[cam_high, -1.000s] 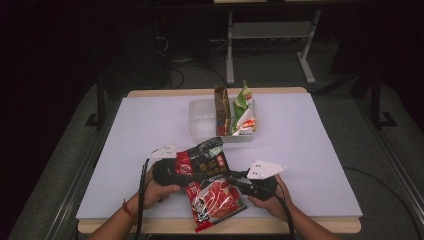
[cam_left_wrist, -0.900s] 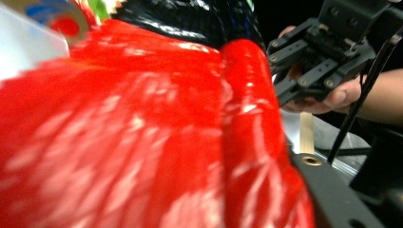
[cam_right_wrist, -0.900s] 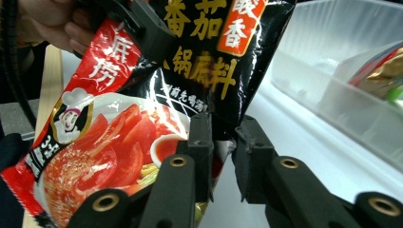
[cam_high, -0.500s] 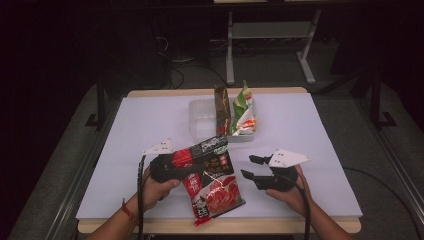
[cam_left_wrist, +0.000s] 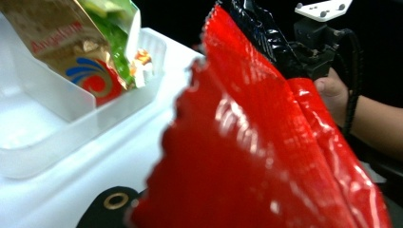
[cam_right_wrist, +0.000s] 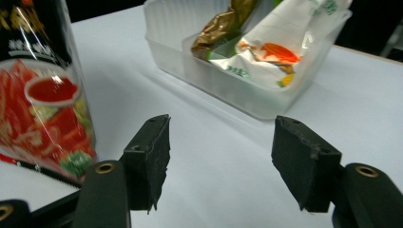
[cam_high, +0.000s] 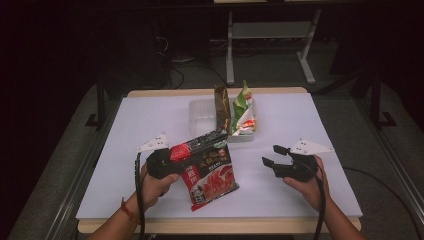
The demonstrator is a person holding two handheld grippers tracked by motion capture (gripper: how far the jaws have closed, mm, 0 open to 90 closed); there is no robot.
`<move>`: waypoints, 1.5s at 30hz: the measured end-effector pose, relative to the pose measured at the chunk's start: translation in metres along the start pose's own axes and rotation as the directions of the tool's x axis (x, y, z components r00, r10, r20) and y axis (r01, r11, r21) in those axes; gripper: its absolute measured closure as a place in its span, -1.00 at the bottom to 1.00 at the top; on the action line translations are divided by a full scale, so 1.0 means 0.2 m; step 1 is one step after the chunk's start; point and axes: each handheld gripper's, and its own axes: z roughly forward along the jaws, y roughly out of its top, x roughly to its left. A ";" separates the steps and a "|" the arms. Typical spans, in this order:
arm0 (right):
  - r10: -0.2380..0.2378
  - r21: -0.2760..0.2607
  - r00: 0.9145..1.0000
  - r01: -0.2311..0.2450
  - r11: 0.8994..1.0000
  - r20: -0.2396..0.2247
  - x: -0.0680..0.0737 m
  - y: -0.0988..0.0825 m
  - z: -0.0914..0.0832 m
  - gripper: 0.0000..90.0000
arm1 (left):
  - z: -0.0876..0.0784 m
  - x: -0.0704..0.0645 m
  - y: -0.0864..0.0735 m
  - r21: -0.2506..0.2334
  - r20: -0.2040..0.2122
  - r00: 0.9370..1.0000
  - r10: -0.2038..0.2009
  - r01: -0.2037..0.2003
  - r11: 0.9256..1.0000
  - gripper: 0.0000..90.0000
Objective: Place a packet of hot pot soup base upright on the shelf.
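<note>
The left gripper (cam_high: 172,162) is clamped on the top edge of the red bag (cam_high: 210,172), holding it upright near the table's (cam_high: 310,120) front edge, so the step in hand looks like carrying it alone to the bin (cam_high: 200,112). The right gripper (cam_high: 275,160), jaws just opened and empty, hovers well right of the bag. The bin already holds 2 upright packets, brown (cam_high: 222,107) and green-white (cam_high: 243,110), so the next move calls for lifting the bag over the near wall into the free left part.
</note>
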 end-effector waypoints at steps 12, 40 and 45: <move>-0.070 0.034 0.995 0.068 0.997 0.076 0.00 -0.03 -0.01 -0.23 | -0.02 0.03 0.08 -0.039 -0.090 0.995 0.051 -0.055 0.998 0.82; -0.153 0.107 0.982 0.141 0.984 0.114 0.04 -0.10 0.01 -0.51 | -0.10 0.07 0.22 -0.100 -0.232 0.970 0.075 -0.100 0.990 0.82; -0.173 0.119 0.977 0.158 0.980 0.122 0.06 -0.10 0.02 -0.51 | -0.12 0.09 0.28 -0.131 -0.277 0.959 0.055 -0.094 0.987 0.81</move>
